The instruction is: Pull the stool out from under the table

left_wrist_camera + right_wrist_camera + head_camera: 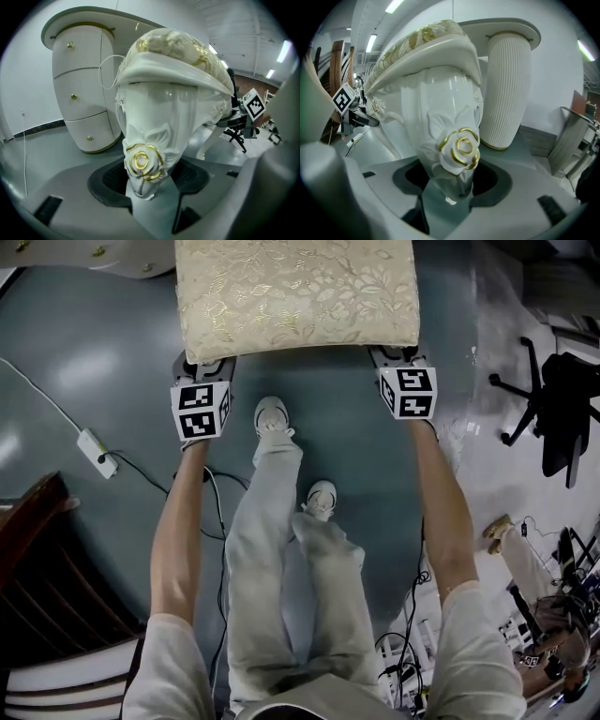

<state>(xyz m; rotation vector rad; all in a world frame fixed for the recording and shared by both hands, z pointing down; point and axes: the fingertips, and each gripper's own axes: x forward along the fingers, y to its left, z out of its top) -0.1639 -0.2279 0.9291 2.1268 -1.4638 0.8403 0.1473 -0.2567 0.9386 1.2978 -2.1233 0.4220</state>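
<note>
We see a smooth grey-blue floor [112, 343] that shines a little. On it lies a white power strip [97, 452] with its cable. A black office chair [561, 413] stands at the right and dark wooden furniture [42, 568] at the lower left. The wall [23, 79] is white, and long ceiling lamps [395, 5] are lit.

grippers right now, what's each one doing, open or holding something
left gripper: closed on the near left stool leg
right gripper: closed on the near right stool leg
</note>
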